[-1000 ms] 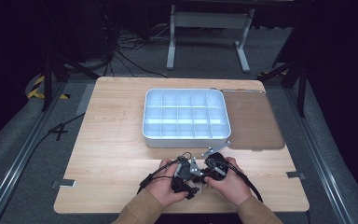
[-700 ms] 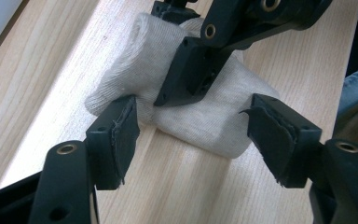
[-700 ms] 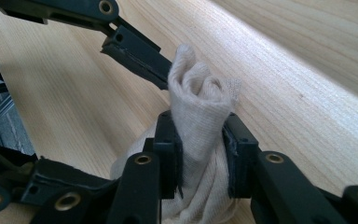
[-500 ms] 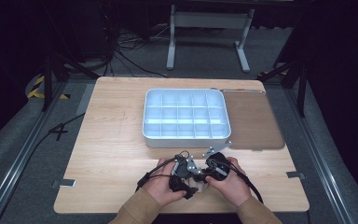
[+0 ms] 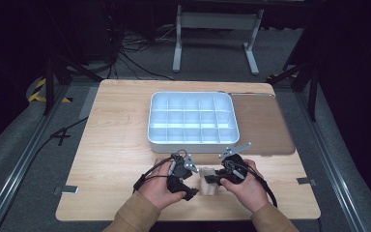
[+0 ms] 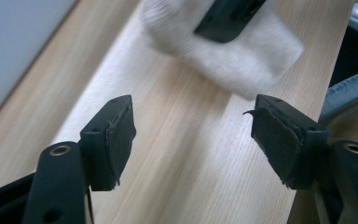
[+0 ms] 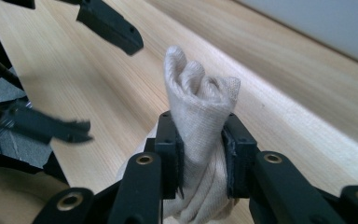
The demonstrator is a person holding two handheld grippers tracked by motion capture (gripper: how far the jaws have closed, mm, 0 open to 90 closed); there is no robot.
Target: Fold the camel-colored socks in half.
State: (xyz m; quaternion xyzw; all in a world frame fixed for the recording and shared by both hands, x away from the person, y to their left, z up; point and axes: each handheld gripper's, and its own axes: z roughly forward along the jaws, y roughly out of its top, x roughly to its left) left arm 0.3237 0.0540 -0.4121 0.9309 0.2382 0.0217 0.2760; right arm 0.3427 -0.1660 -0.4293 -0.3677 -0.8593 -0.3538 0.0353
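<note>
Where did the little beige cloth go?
The beige cloth is pinched in the right gripper, near the table's front edge, in front of the white tray.

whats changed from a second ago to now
The right gripper has just closed further and is clamped on the bunched cream cloth. The left gripper is open, its jaws short of the cloth. The white compartment tray and brown mat stayed where they were.

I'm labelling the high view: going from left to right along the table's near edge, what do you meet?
left gripper → beige cloth → right gripper
</note>
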